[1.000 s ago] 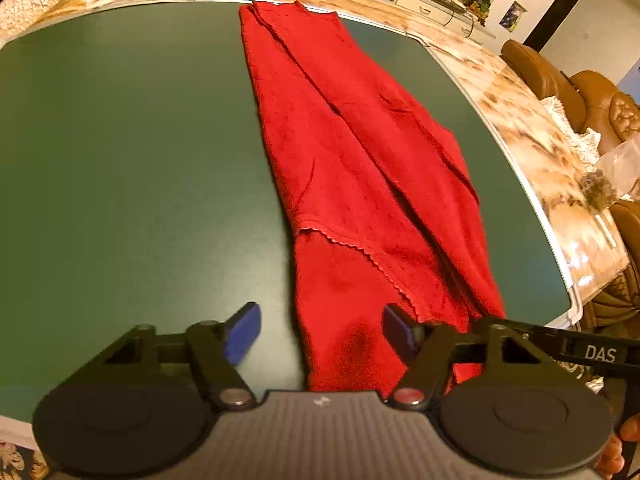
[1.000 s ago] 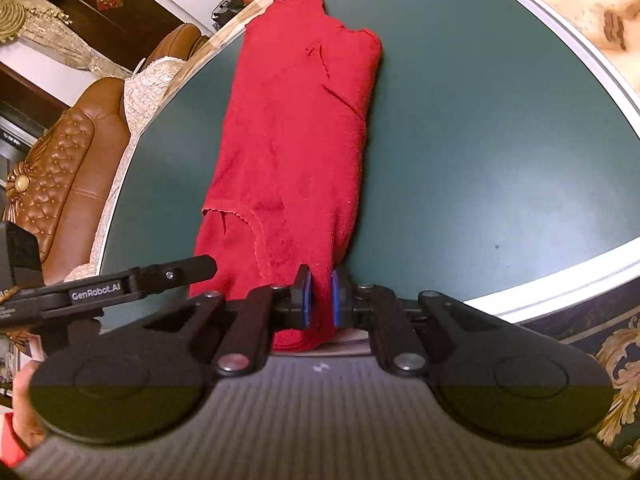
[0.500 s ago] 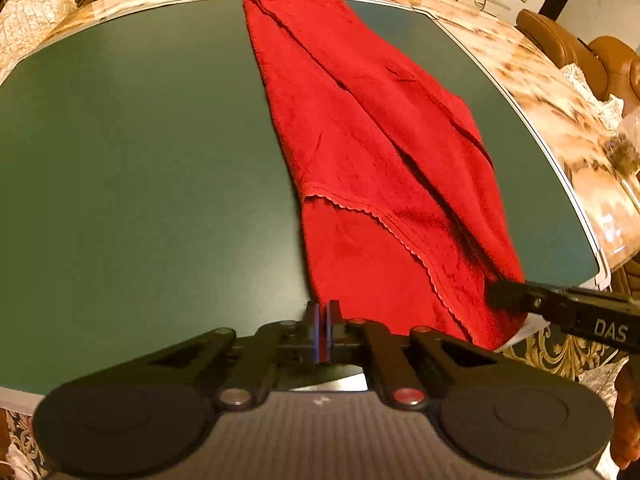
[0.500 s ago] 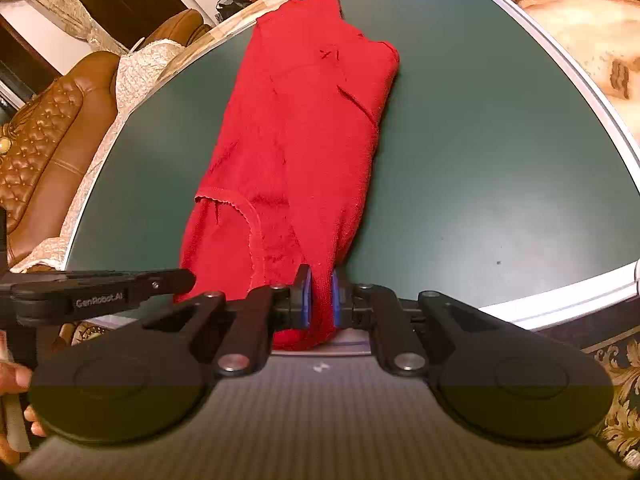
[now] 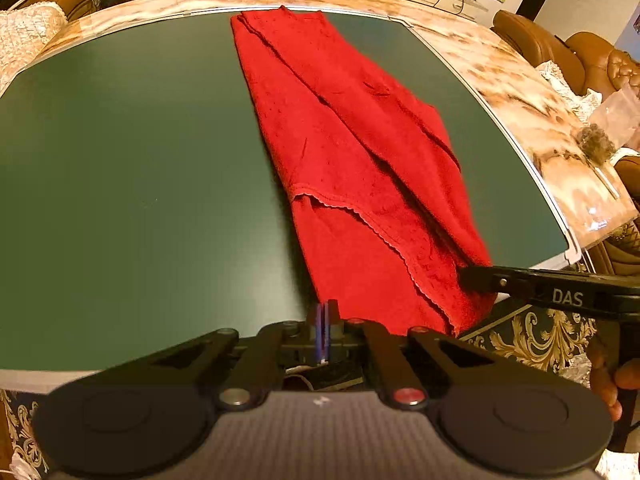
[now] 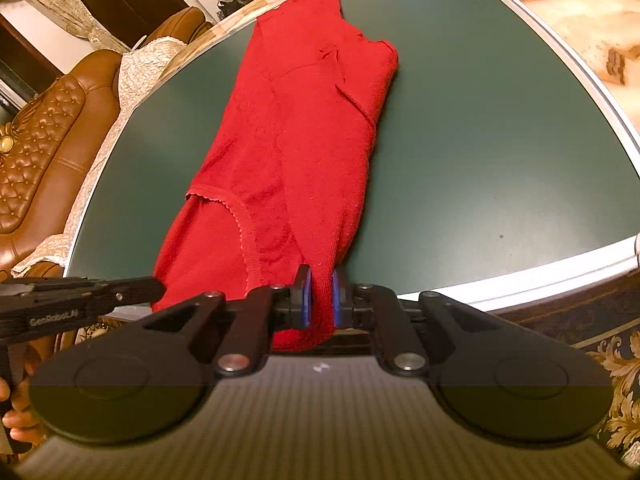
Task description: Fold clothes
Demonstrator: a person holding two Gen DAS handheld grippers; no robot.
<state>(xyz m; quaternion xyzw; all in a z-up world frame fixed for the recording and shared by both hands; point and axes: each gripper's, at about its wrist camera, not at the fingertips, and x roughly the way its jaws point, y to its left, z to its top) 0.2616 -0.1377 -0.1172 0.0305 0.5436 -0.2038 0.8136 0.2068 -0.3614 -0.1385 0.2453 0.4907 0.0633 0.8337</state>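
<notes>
**Left gripper snapped shut, both ends of the red cloth now pinched**

So a second ago the left gripper (image 5: 323, 320) was wide open with the near corner of the cloth (image 5: 352, 152) sitting between its fingers. Now the blue pads are pressed together, and it looks like they've got the cloth's near-left corner, though the edge is mostly hidden right at the pads so I can't swear to it. The near end has also come up a bit off the desk (image 5: 132, 168) compared to before.

The right gripper (image 6: 320, 300) hasn't changed: it's clamped on the near-right corner, red fabric bunched between the pads and hanging below them.

Count: one cloth, two grippers, one desk. No containers anywhere.

The cloth runs straight away from both grippers along the green desk, folded lengthwise, scalloped hem just ahead of the pads, far end near the desk's far edge.
</notes>
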